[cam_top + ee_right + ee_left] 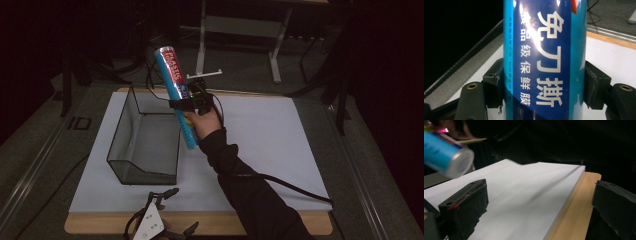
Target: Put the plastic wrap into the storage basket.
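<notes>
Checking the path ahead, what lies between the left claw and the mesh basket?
In the high view, just bare white board lies between the left claw and the mesh basket.

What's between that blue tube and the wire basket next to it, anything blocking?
Nothing visible. The right gripper holds the blue tube in the air just beside the mesh basket, near its right wall. The basket's top is open and looks empty, and the left gripper sits at the table's near edge.

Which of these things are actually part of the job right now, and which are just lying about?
In the job:
- blue tube, clamped in the right gripper
- black mesh basket, right beside the tube

Lying about:
- left gripper, jaws open at the table's near edge
- white board
- grey stand behind the table
</notes>
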A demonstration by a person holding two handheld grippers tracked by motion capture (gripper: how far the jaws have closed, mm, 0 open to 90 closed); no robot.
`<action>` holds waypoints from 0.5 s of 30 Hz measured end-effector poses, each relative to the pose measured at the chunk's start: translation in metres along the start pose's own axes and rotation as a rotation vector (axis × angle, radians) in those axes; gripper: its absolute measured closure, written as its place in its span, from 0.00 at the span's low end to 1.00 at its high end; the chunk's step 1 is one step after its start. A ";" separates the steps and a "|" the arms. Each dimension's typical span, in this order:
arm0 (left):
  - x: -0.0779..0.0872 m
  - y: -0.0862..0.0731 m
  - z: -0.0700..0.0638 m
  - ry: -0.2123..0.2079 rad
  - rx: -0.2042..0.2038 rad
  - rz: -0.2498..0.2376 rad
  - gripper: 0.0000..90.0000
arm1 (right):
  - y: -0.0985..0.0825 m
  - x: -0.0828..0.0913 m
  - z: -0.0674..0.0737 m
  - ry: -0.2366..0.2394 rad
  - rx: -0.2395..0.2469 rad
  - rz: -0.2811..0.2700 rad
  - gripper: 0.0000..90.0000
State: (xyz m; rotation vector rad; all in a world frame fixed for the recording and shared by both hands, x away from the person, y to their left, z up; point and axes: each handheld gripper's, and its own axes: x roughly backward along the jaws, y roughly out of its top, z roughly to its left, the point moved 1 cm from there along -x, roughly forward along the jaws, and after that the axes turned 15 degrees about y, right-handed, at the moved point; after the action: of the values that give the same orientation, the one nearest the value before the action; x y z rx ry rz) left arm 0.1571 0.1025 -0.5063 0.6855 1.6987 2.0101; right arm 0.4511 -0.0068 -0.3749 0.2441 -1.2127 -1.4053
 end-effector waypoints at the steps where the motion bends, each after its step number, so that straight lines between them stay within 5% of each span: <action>1: 0.000 0.000 0.000 -0.002 -0.001 -0.002 0.01 | -0.001 -0.004 0.001 0.016 -0.004 -0.004 0.35; 15: 0.004 0.001 0.002 -0.011 0.006 -0.018 0.01 | -0.010 -0.052 0.021 0.050 -0.028 -0.041 0.35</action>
State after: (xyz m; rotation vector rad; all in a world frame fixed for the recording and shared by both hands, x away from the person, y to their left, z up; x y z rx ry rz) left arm 0.1552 0.1062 -0.5047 0.6799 1.6992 1.9862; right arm 0.4436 0.0443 -0.3993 0.2840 -1.1520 -1.4431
